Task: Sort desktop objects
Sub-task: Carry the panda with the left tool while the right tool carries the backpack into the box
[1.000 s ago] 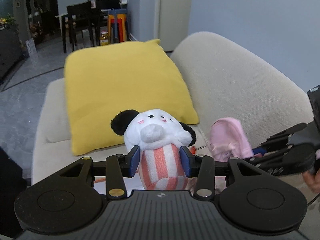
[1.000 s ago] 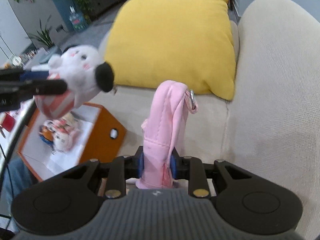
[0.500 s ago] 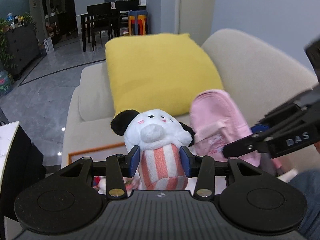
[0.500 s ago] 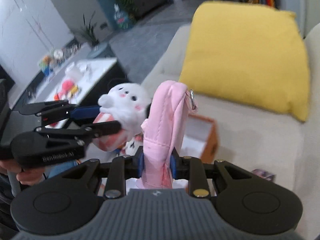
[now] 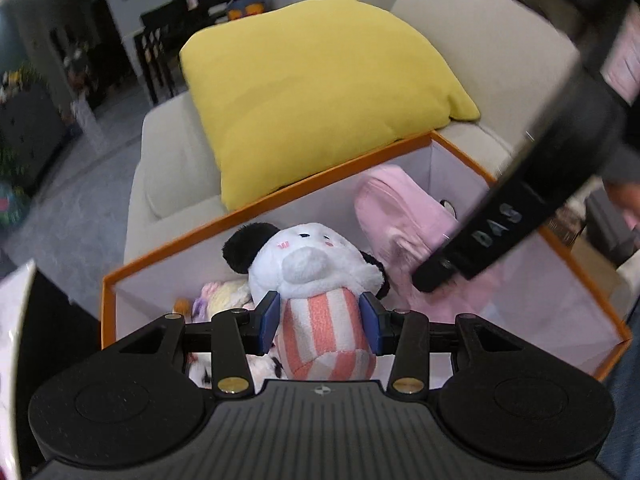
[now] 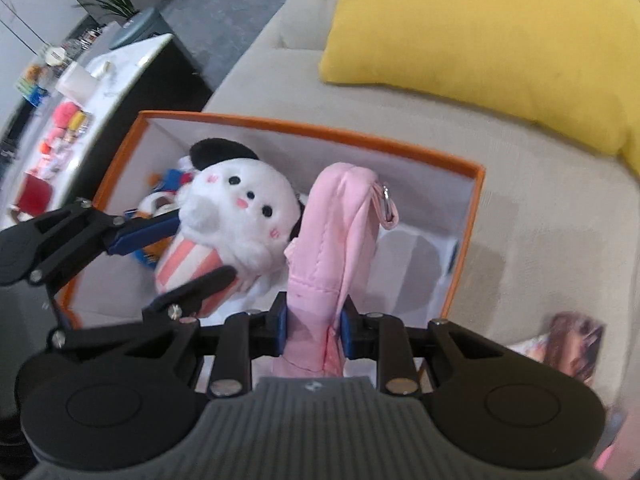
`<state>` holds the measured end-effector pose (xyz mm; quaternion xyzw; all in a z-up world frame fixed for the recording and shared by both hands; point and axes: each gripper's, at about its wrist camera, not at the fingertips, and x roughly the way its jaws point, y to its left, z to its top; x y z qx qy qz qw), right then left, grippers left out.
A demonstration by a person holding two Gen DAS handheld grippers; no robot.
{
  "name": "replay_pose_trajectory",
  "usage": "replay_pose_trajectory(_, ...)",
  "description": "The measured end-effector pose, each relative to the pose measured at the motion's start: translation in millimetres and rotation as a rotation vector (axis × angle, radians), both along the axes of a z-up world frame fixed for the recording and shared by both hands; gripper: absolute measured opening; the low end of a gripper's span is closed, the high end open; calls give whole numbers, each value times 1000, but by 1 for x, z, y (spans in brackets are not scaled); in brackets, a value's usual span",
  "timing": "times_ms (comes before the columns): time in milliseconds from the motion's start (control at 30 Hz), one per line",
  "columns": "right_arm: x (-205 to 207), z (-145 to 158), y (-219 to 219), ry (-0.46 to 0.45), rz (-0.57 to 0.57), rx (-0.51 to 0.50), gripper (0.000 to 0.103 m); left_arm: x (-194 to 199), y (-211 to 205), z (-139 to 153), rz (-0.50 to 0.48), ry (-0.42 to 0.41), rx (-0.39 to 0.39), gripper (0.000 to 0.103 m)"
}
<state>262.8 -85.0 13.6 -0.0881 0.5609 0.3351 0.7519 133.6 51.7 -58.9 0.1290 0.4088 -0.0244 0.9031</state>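
Here, over the orange box [image 5: 280,196] on the sofa [image 6: 540,248], with both hands loaded and the drop-off step at hand.

At nine o'clock in the right wrist view: left gripper [image 6: 192,248] clenched on the striped body of the plush toy [image 6: 240,208], toy hanging above the box's left half, just over the small toys [image 6: 168,184] already lying inside. Best lowered a little further before letting go, aimed at a bare patch of the white floor rather than on top of the pile, then released with a plain opening of the jaws; soft and light, so likely to tumble if dropped from high up.

At six o'clock, centre: right gripper [image 6: 314,322] clamped on the bottom edge of the pink pouch [image 6: 340,220], pouch standing upright over the middle of the box, its zip ring at one o'clock. Floppy cloth, so better tipped toward the empty right half and laid down flat.

Toy and pouch almost touching: worth keeping the hands apart and releasing one at a time.

At one o'clock beyond the box: yellow cushion [image 6: 500,32], clear of the work.
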Motion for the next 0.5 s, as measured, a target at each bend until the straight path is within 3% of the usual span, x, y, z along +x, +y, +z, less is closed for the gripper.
replay_pose_trajectory(300,0,3,9,-13,18,-61,27,15,-23,-32,-45,50,132,51)
replay_pose_trajectory(500,5,-10,27,19,11,-100,28,17,-29,-36,-51,84,171,53)
